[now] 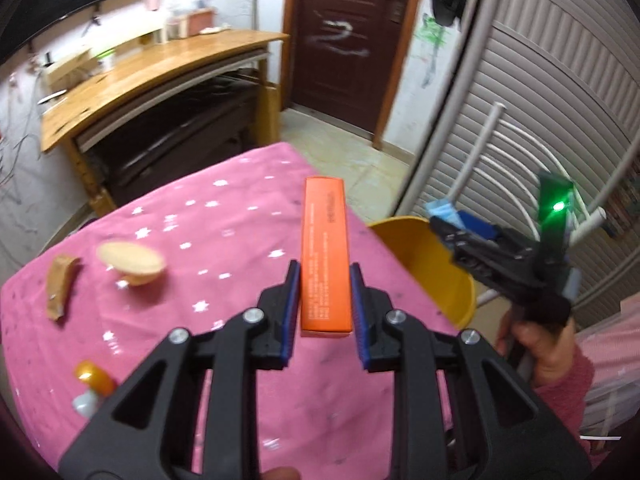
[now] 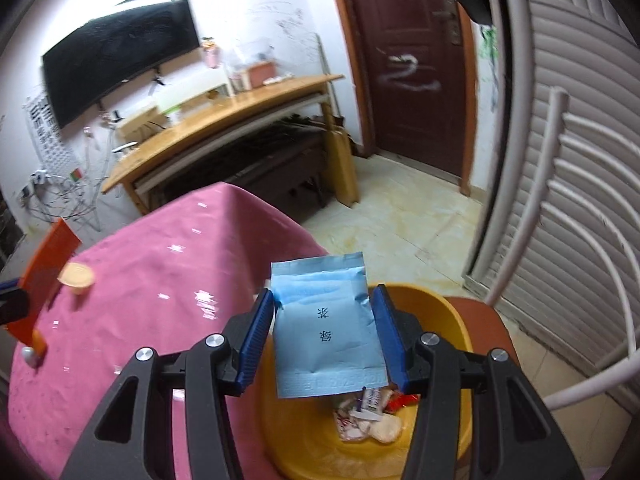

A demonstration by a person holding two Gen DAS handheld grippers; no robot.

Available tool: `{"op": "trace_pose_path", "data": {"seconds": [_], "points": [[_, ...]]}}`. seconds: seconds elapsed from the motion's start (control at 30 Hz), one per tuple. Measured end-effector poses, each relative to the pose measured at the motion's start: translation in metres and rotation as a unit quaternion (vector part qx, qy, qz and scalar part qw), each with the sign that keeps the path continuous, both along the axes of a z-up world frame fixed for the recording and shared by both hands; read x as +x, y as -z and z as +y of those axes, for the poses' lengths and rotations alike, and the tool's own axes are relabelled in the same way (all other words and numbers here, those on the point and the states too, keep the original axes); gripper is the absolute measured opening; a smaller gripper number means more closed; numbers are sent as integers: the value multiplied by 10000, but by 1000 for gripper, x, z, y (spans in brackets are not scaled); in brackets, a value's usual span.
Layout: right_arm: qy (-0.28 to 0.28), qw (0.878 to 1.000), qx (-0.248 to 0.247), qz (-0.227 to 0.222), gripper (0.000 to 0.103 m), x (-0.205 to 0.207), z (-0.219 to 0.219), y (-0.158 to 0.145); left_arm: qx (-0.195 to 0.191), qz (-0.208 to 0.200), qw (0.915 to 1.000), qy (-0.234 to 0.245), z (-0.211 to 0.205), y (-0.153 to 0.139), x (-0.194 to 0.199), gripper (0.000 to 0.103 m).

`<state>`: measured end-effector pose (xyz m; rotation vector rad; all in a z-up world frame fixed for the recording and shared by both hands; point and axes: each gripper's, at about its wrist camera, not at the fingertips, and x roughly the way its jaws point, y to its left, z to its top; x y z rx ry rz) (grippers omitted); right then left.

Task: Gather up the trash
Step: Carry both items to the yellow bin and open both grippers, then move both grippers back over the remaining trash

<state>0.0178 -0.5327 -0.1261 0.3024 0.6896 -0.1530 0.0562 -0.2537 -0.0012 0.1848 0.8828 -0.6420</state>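
My left gripper (image 1: pixel 325 276) is shut on a long orange box (image 1: pixel 325 252), held above the pink star-print tablecloth (image 1: pixel 224 216). My right gripper (image 2: pixel 322 304) is shut on a light blue sachet (image 2: pixel 326 328) and holds it over the yellow bin (image 2: pixel 452 320), which holds several wrappers (image 2: pixel 368 416). In the left wrist view the right gripper (image 1: pixel 444 222) hangs over the yellow bin (image 1: pixel 424 256) beside the table. On the cloth lie a small beige cup (image 1: pixel 132 262), a brown wrapper strip (image 1: pixel 60 282) and a small orange-capped bottle (image 1: pixel 94 386).
A wooden desk (image 1: pixel 160 68) stands beyond the table, with a dark door (image 1: pixel 352 36) behind. A white metal chair (image 2: pixel 568 216) and a slatted shutter (image 1: pixel 560 80) are at the right. The bin sits on a brown seat (image 2: pixel 484 320). Tiled floor (image 2: pixel 412 216) lies between.
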Motion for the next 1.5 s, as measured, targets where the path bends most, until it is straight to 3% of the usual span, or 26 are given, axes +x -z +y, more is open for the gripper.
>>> {"op": "trace_pose_path", "data": {"seconds": [0.37,0.6,0.87,0.9,1.0,1.5], "points": [[152,9990,325,253,47,-1,-28,40,233,223,9986,429,-79,20,0,22],[251,9974,641,198,49,-6,-45,40,325,321,9975,532,-115,35,6,22],[838,9928,849,-131,50,-28,-73,32,325,418,9960,722,-142,46,5,23],[896,9920,874,-160,50,-30,-76,31,327,414,9960,725,-144,46,5,27],[932,9912,916,-200,50,-33,-79,31,267,429,9962,714,-145,45,4,61],[244,9960,637,-574,53,-31,-34,5,-83,317,9992,242,-90,17,7,67]]}}
